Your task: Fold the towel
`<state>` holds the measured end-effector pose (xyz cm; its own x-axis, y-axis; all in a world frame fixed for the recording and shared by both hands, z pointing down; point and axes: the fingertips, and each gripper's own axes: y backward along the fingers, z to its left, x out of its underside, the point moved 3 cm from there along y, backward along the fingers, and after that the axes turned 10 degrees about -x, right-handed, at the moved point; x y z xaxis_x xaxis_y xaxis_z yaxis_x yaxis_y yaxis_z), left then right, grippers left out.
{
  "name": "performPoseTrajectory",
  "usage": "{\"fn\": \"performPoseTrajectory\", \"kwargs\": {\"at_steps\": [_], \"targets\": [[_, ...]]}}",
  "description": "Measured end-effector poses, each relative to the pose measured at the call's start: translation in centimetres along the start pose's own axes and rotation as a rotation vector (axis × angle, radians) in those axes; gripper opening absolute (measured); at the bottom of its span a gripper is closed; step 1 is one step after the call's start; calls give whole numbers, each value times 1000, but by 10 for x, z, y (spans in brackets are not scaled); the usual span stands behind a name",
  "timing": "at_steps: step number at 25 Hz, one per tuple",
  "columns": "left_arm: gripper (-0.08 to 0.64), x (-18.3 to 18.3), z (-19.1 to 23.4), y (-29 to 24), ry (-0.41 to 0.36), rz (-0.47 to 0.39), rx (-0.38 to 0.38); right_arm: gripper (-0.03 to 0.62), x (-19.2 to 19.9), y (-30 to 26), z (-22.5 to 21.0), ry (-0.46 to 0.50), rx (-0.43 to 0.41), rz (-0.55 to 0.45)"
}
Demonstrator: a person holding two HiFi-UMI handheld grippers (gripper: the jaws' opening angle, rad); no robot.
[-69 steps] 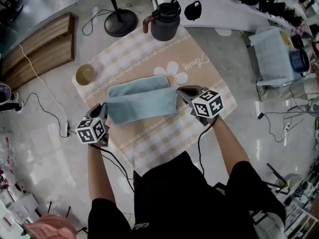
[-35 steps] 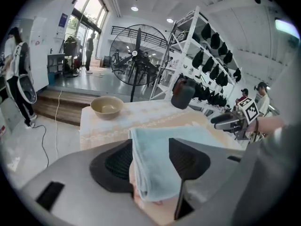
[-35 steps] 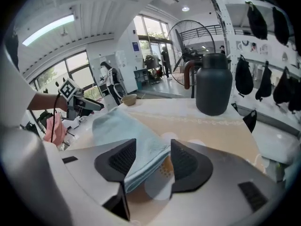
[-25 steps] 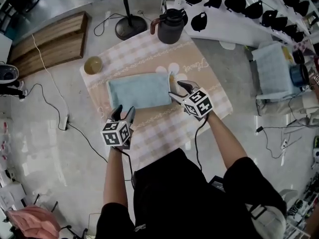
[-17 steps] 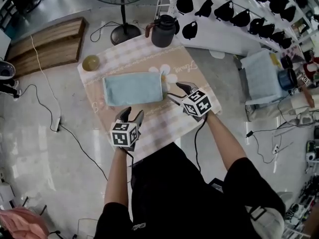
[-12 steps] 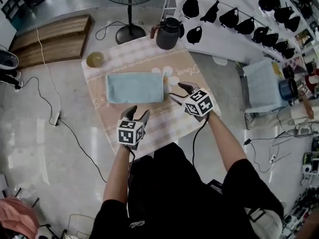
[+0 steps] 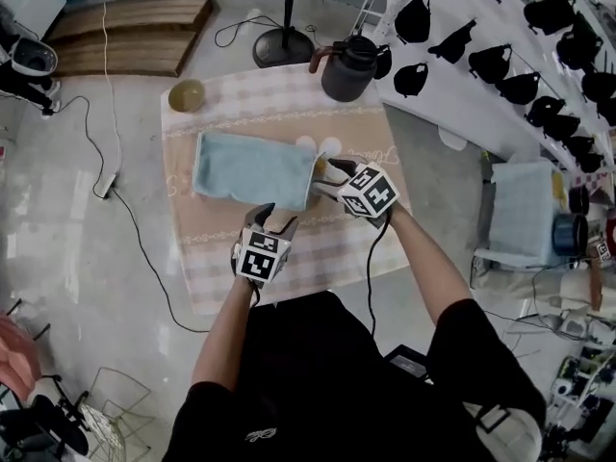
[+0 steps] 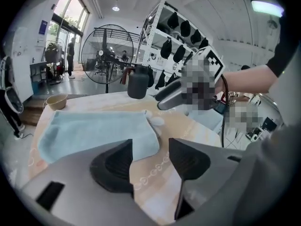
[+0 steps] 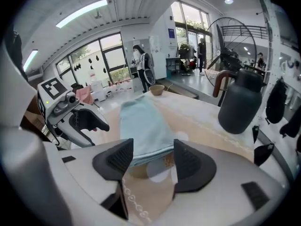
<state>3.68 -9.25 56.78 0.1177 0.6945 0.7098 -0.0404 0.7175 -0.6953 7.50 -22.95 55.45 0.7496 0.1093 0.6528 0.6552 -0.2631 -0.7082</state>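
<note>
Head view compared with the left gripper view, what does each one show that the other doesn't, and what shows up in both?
Only the head view: the person's torso, and the marker cube on the left hand-held gripper. Only the left gripper view: tall windows, and that gripper's pads standing apart with nothing between them. Both: the folded light blue towel, dark jug, bowl, standing fan and right hand-held gripper.

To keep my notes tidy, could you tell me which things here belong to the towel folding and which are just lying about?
In the job: towel, left tongs, right tongs, tablecloth.
Lying about: jug, bowl, fan, wooden board.
</note>
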Motion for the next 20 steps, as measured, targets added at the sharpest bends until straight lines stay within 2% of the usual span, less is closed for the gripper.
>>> {"fn": "performPoseTrajectory", "kwargs": {"at_steps": [8,16,20], "targets": [[224,3,-31,-65,-109,69,-28,245,6,-58,-57,51,-169,105],[224,21,-34,-95,-236,187,-38,245,13,-99,-79,79,-241,207],[224,28,-31,-100,-226,207,-39,245,19,-109,-83,74,-246,238]]}}
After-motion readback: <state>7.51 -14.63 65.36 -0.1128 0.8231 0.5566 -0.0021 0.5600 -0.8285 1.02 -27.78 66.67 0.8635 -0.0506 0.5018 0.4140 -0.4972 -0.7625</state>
